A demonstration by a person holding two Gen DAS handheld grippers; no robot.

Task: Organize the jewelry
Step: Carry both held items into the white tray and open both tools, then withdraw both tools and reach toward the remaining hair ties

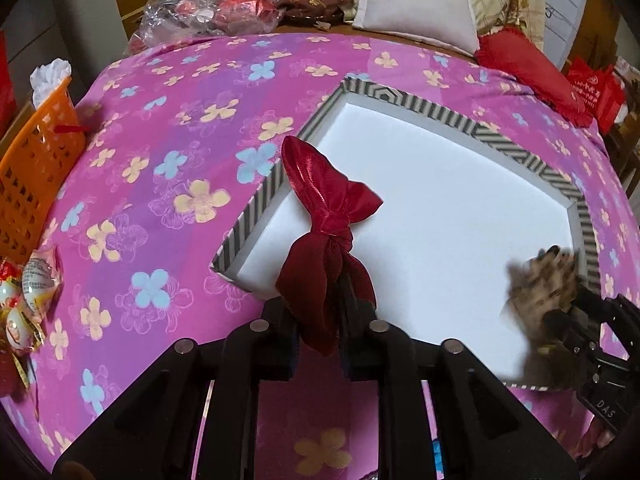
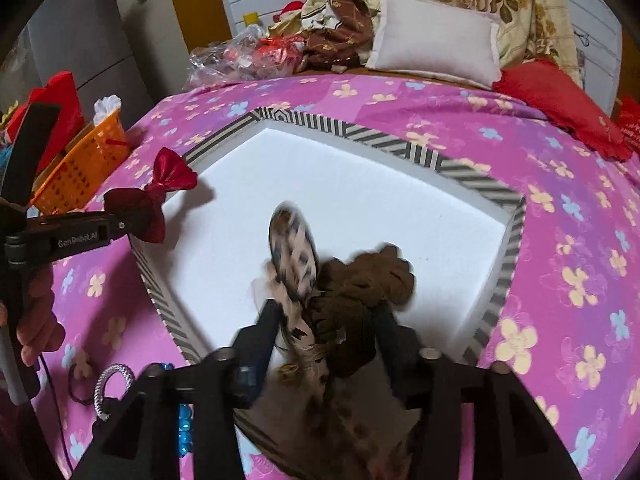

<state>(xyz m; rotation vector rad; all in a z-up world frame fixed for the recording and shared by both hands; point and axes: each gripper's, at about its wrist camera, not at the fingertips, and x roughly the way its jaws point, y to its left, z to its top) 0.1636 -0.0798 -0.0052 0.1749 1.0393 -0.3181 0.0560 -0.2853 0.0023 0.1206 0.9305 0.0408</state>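
Left gripper (image 1: 340,300) was clamped on one shiny red satin bow (image 1: 328,216), knotted mid-way, held over the near-left rim of the shallow white-lined box with grey-striped edging (image 1: 520,148). Right gripper (image 2: 328,312) was closed on one brown ruffled fabric hair piece (image 2: 360,280), blurred, over the box's near side. "GenRobot.AI" was legible on the left gripper's side. Pink floral cloth (image 1: 160,184) lay underneath; one orange perforated plastic basket (image 1: 36,164) stood left.

Dim warm indoor light, fisheye-bent edges, motion blur on the brown hair accessory (image 2: 320,280).
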